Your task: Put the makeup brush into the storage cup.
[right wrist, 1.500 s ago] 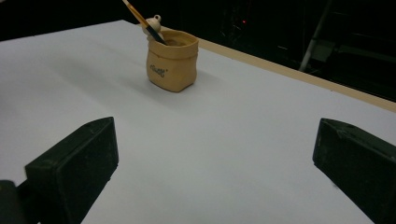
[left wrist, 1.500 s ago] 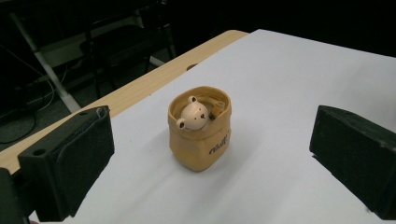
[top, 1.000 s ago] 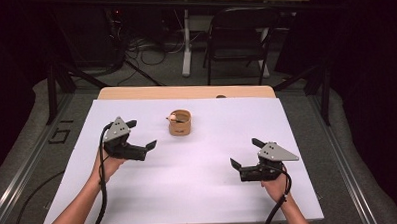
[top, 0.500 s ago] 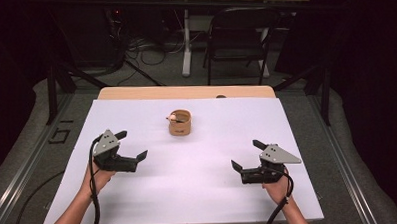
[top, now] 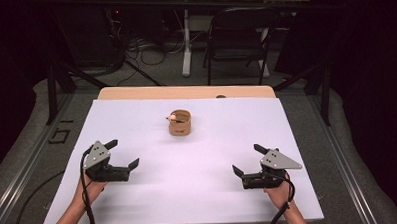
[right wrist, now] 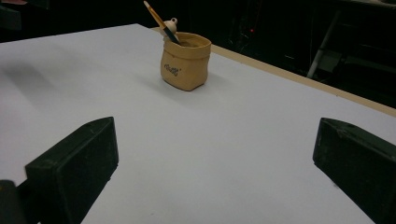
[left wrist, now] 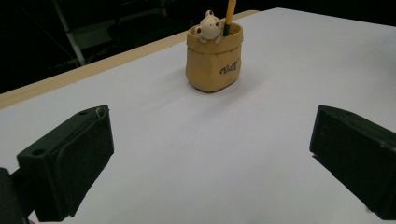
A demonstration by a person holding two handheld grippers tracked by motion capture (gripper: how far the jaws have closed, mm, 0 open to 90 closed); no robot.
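High view: tan pot [top: 180, 123] with a pencil [left wrist: 229, 17] stands far centre on the white table [top: 204, 192]. Looks ceramic, stiff, breakable; I'd pinch its rim. My left gripper [top: 123, 154] and right gripper [top: 244, 160] both gape, empty, well apart from it.

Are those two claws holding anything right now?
No. The left claw and right claw are both open and empty; the pot stands apart, untouched.
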